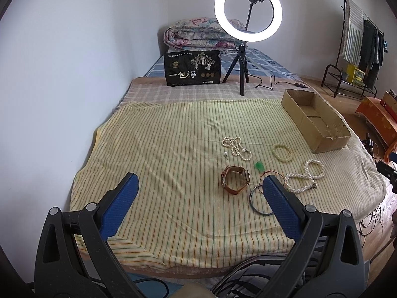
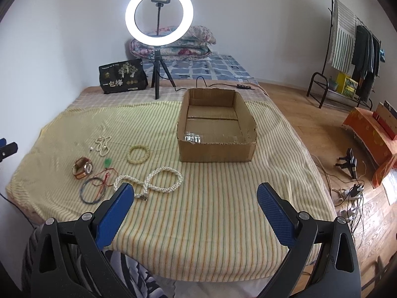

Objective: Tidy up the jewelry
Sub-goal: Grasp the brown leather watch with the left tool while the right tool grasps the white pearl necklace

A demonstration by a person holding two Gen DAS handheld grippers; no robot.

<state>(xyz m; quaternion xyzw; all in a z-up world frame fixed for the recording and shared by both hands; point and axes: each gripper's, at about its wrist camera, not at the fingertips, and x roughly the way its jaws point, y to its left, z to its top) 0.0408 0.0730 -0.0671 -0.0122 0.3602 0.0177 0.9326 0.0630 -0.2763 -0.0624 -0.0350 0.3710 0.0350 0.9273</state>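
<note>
The only writing that can be read stands on the black bag (image 1: 192, 68), which is propped upright on the bed at about 12 o'clock from the left gripper's camera and about 11 o'clock from the right's (image 2: 122, 75). Its front carries 3 large pale Chinese characters, "一包梅", low on the left half. Above them sit a small gold emblem and a line of tiny characters too small to make out. A pale tree drawing fills the right half, with 3 round gold seals beneath it, their lettering illegible.
</note>
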